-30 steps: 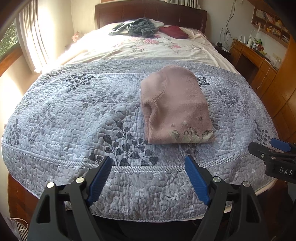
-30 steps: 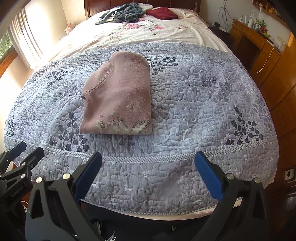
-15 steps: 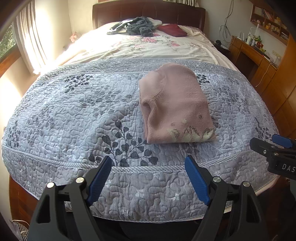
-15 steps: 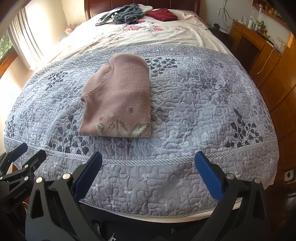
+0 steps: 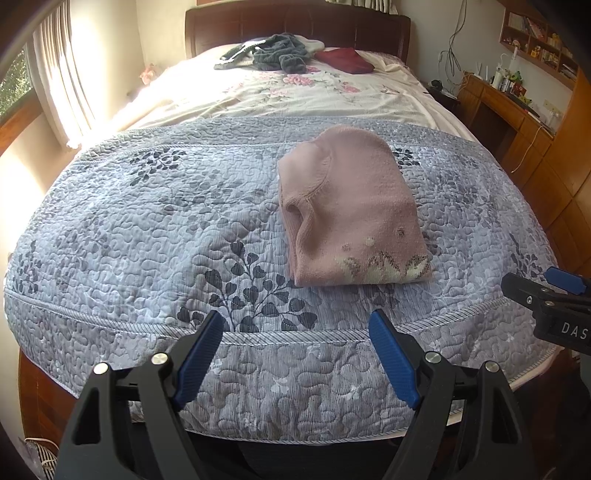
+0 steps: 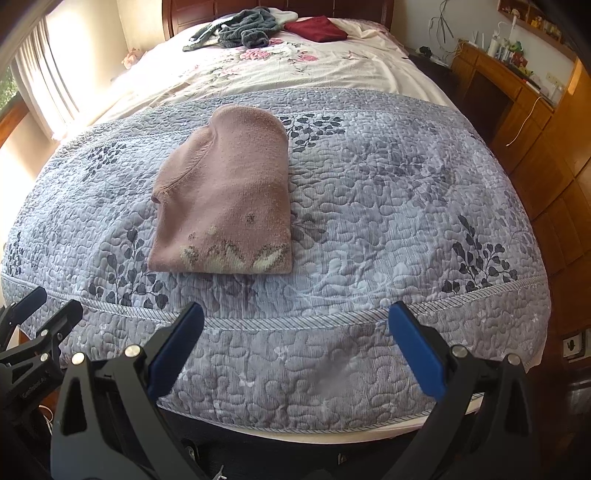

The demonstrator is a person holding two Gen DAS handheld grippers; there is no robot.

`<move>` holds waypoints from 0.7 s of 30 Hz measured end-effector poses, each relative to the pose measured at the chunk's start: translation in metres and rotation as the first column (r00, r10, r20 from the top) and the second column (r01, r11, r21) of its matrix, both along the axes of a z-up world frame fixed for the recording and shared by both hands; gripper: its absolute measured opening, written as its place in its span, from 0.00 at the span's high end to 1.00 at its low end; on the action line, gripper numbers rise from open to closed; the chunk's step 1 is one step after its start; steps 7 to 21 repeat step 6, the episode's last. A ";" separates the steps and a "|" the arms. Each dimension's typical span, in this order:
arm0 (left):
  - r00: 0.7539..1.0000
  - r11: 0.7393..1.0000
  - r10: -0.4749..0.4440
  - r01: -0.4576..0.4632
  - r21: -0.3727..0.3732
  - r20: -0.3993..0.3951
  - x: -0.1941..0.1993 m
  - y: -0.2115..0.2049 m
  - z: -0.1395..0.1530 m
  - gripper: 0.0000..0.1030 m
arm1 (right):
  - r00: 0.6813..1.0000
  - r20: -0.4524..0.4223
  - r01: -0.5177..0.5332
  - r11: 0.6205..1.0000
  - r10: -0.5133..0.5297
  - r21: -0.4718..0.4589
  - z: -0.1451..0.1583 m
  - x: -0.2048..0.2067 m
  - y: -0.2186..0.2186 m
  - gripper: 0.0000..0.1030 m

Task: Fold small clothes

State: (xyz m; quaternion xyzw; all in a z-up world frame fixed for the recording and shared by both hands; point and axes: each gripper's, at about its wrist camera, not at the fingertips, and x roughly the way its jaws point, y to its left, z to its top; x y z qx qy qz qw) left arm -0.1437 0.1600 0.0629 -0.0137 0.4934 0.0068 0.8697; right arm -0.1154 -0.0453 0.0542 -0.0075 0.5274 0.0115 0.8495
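- A pink sweater (image 5: 351, 210) lies folded into a neat block on the grey-blue quilted bedspread (image 5: 166, 229), near the foot of the bed, its patterned hem facing the foot edge.
- The left gripper (image 5: 295, 332) hangs off the foot of the bed, jaws spread wide and holding nothing, well short of the sweater.
- The right gripper (image 6: 295, 325) sits level with it to the right, jaws likewise released and empty, clear of the cloth.
- Far up by the wooden headboard (image 5: 295, 26), a grey garment (image 5: 277, 55) lies heaped beside a folded dark red one (image 5: 347, 61) on the floral sheet (image 5: 295, 92).
- A wooden desk (image 5: 509, 107) stands along the right wall.
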 end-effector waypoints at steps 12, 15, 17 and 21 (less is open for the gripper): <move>1.000 1.000 0.001 -0.001 0.000 0.001 0.000 -0.001 0.000 0.21 | 1.000 0.002 0.002 1.000 -0.002 -0.001 0.001 0.000 -0.001 0.03; 1.000 1.000 0.001 -0.001 0.000 0.001 0.000 -0.001 0.000 0.21 | 1.000 0.002 0.002 1.000 -0.002 -0.001 0.001 0.000 -0.001 0.03; 1.000 1.000 0.001 -0.001 0.000 0.001 0.000 -0.001 0.000 0.21 | 1.000 0.002 0.002 1.000 -0.002 -0.001 0.001 0.000 -0.001 0.03; 1.000 1.000 0.001 -0.001 0.000 0.001 0.000 -0.001 0.000 0.21 | 1.000 0.002 0.002 1.000 -0.002 -0.001 0.001 0.000 -0.001 0.03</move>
